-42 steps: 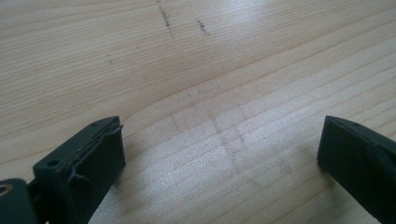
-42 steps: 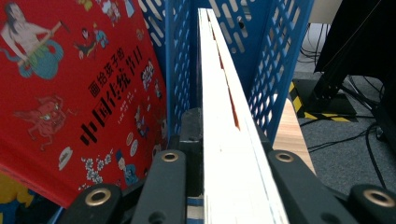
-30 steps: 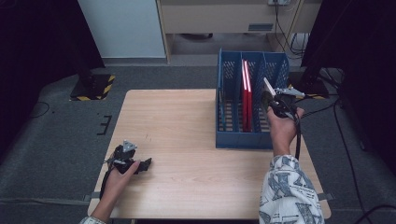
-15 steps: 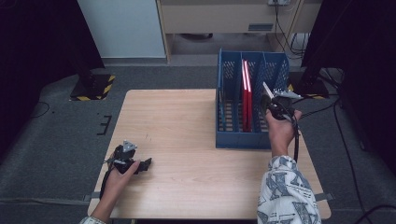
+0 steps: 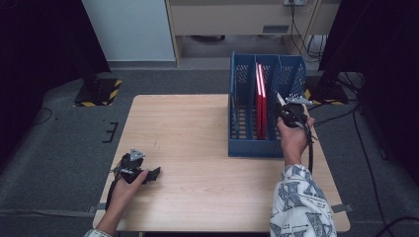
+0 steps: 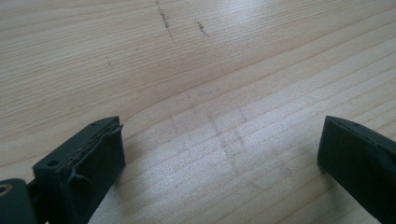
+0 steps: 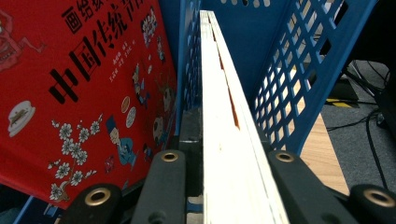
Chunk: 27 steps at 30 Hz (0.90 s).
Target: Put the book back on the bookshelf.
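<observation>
Nothing moved; right tongs [image 7: 219, 186] clamp one book [image 7: 224, 140]; left tongs [image 6: 219, 158] apart; two red books [image 5: 260, 98] racked.

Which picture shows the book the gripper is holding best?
The right gripper view: the thin book runs edge-on between that gripper's jaws, close up. The high view gives just a pale sliver at the right gripper. The left gripper view looks at bare table.

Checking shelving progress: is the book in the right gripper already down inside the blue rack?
Partly in. The right gripper clamps the book, held edge-on between the blue rack walls beside a red book.
</observation>
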### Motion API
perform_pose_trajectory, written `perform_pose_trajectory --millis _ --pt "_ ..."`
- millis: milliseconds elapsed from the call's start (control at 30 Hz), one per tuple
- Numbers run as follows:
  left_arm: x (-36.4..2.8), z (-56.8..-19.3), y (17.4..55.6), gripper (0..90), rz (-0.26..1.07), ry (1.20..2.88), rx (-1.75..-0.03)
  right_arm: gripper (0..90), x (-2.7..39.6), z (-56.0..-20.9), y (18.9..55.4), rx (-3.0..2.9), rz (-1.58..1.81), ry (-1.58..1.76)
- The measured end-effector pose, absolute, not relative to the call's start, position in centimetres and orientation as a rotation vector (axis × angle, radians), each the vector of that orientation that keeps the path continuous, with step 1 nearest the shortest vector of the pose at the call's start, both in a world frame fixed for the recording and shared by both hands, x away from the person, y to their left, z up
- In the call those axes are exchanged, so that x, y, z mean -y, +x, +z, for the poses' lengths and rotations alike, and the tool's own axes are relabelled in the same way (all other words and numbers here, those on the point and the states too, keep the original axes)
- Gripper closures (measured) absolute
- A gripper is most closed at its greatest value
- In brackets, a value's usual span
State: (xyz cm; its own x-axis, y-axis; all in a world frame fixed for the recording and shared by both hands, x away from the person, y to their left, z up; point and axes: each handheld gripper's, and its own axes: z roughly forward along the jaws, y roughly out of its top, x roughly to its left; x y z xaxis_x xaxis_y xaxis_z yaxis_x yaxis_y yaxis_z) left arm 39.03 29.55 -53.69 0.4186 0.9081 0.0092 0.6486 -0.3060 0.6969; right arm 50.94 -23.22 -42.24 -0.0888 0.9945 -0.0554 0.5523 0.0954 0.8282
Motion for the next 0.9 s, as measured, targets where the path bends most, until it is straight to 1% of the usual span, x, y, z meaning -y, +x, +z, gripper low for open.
perform_pose_trajectory --millis 233,467,900 --pt "-29.5 -53.7 39.1 0.0 0.543 2.059 -1.313 75.8 23.4 -43.3 50.6 -1.742 0.848 1.561" --pt "-29.5 -53.7 39.1 0.0 0.543 2.060 -1.313 75.6 23.1 -43.5 50.4 -1.741 0.838 1.556" --pt "-29.6 -53.7 39.1 0.0 0.543 2.060 -1.311 74.1 22.7 -44.5 48.9 -1.768 0.809 1.546"
